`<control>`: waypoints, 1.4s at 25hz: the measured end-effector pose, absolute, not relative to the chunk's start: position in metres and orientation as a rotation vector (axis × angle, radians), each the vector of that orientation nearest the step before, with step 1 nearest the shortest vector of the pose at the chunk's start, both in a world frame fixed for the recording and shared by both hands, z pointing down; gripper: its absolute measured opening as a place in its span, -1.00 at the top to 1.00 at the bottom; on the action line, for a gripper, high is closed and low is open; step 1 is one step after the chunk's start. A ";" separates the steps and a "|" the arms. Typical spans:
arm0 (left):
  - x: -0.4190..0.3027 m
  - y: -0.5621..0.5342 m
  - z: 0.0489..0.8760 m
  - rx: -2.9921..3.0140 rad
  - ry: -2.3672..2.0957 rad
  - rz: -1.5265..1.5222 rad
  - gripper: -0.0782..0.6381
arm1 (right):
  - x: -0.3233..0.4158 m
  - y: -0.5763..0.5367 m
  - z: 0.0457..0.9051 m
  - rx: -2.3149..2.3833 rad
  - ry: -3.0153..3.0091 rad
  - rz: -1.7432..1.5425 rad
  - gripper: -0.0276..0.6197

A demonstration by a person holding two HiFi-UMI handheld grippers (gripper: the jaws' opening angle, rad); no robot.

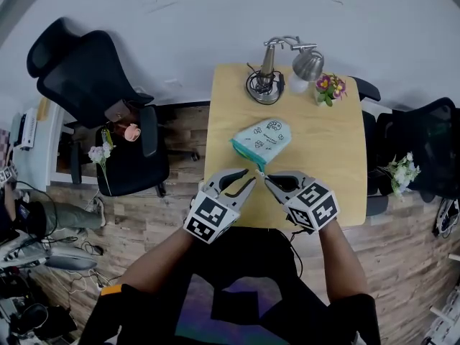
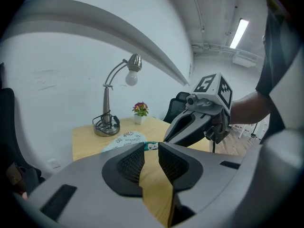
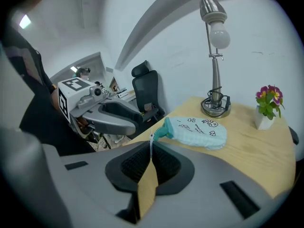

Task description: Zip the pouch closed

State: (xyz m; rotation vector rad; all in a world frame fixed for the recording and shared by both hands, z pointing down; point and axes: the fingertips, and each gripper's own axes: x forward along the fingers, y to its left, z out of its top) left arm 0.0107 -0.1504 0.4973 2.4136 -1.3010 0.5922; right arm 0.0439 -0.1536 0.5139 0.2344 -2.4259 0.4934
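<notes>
**Visitor:** Where does the pouch lie?

**Onlooker:** The pale blue pouch (image 1: 263, 139) lies on the worktop (image 1: 327, 167), on the person's side of the lamp (image 1: 269, 77). Its teal end points away from the lamp.

**Visitor:** And the right tool?

**Onlooker:** The right tool (image 1: 268, 180) has its jaws drawn narrow and pinched on the white zip pull (image 3: 152, 137). The pull runs out from the teal end, further from the lamp than the pouch body.

**Visitor:** The left tool?

**Onlooker:** The left tool (image 2: 151, 147) has its jaws apart and gripping nothing, with bare worktop showing through the gap. Its tips are just beside the right tool's tips. A flower pot (image 1: 328, 88) stands just beside the lamp.
</notes>
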 end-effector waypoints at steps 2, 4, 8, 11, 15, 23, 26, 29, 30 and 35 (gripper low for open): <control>0.013 -0.151 0.496 2.421 -1.285 0.592 0.50 | 0.044 -0.152 0.507 0.227 -2.440 0.527 0.82; 0.015 -0.150 0.497 2.421 -1.268 0.586 0.47 | 0.045 -0.148 0.502 0.217 -2.450 0.545 0.82; 0.024 -0.151 0.494 2.437 -1.210 0.557 0.44 | 0.049 -0.142 0.495 0.200 -2.450 0.541 0.82; 0.031 -0.150 0.495 2.444 -1.172 0.560 0.43 | 0.053 -0.138 0.495 0.198 -2.447 0.544 0.82; 0.039 -0.149 0.498 2.456 -1.132 0.570 0.43 | 0.060 -0.137 0.497 0.213 -2.440 0.544 0.82; 0.053 -0.144 0.502 2.479 -1.034 0.591 0.44 | 0.071 -0.132 0.500 0.205 -2.421 0.540 0.82; 0.056 -0.142 0.504 2.484 -1.004 0.602 0.46 | 0.073 -0.130 0.501 0.201 -2.416 0.540 0.82; 0.058 -0.141 0.505 2.486 -0.987 0.608 0.51 | 0.074 -0.130 0.502 0.200 -2.413 0.540 0.82; 0.059 -0.140 0.506 2.487 -0.984 0.611 0.52 | 0.074 -0.130 0.503 0.200 -2.411 0.539 0.82; 0.057 -0.138 0.508 2.487 -0.998 0.629 0.64 | 0.074 -0.128 0.505 0.196 -2.407 0.540 0.82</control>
